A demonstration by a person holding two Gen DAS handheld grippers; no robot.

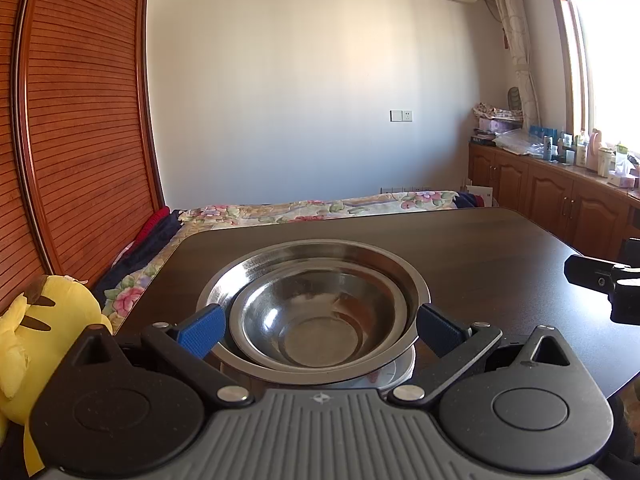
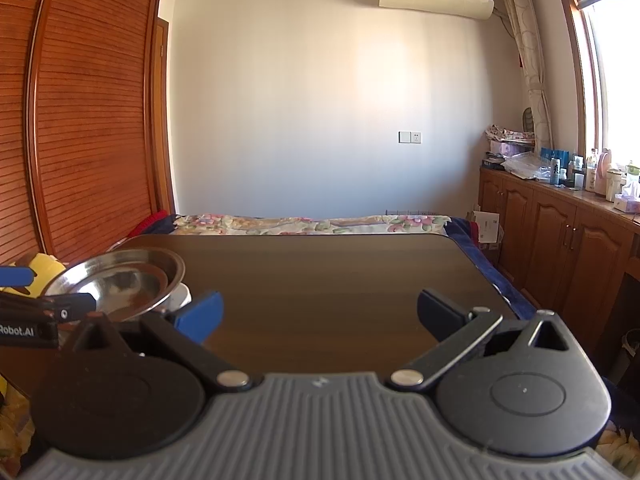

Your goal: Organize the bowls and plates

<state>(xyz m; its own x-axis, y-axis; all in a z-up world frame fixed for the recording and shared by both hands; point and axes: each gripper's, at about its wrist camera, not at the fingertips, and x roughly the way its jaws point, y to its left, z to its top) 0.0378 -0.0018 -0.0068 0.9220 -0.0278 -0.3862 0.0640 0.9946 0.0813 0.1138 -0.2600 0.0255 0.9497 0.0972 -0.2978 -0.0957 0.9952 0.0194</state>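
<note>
Stacked: small steel bowl [image 1: 316, 320] nested in wide steel dish [image 1: 312, 276] | left gripper [image 1: 318, 330] spread, right gripper [image 2: 318, 314] spread, empty | dark wooden table [image 2: 320, 272] otherwise bare; task looks nearly done

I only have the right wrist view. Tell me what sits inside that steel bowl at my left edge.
Observer: A smaller steel bowl is nested in the large steel bowl.
Operator: Report the left gripper.
Observer: The left gripper is open, its blue pads either side of the stack.
Operator: Say what's under the stack.
Observer: A white dish shows beneath it, on the dark table.
</note>
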